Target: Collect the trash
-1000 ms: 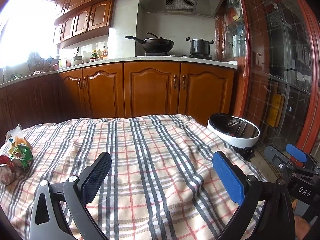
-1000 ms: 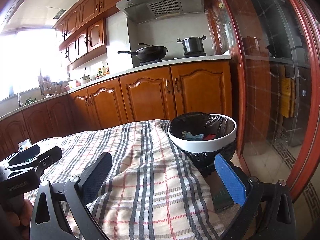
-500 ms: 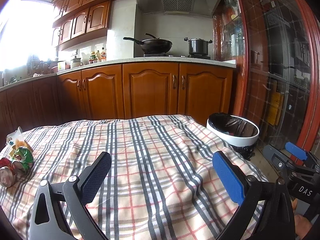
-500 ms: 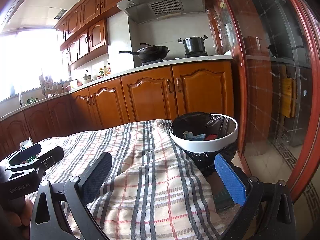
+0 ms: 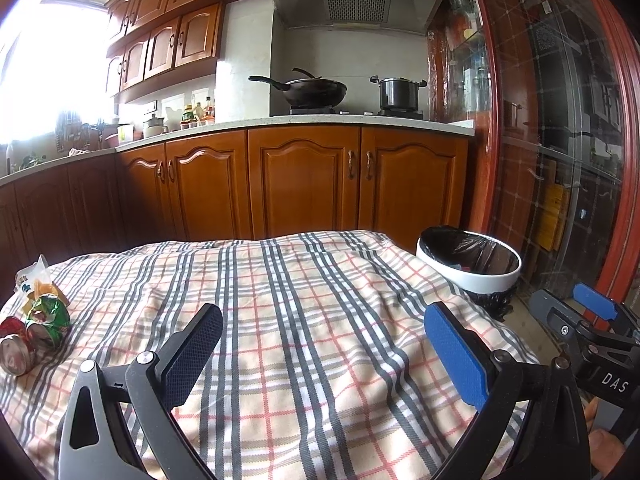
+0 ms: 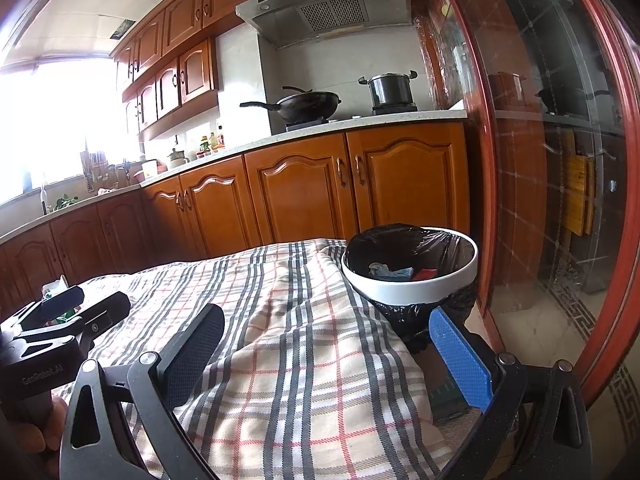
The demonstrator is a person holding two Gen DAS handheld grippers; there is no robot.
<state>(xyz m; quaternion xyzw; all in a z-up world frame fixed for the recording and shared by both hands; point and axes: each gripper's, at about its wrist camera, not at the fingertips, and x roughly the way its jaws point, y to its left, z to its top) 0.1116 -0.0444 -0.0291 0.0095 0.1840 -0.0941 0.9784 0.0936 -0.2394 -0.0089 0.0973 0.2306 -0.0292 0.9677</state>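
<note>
Kitchen: wood cupboards [image 5: 296, 184] line the back wall, with a wok [image 5: 308, 90] and a pot [image 5: 398, 92] on the stove. None of this matters for the job.

Table: a checked cloth [image 5: 304, 320] covers it. Most of the cloth is bare, so there is lots of room to move.

Trash bin [image 6: 410, 276]: a white bin with a black bag stands on the floor, just beside the table's right corner. It sits lower than the table top, so trash can be dropped in from above. A few scraps already lie inside.

Right gripper [image 6: 328, 356]: it hovers over the right table corner, near the bin. Its jaws are spread wide with nothing between them.

Left gripper [image 5: 324, 356]: it hovers over the middle of the cloth. Its jaws are also spread wide and hold nothing, ready to grab.

Trash pile [image 5: 34, 328]: squashed cans and a crinkly wrapper sit together at the far left of the table, well apart from the bin. The left gripper is closer, so it probably should go get them.
</note>
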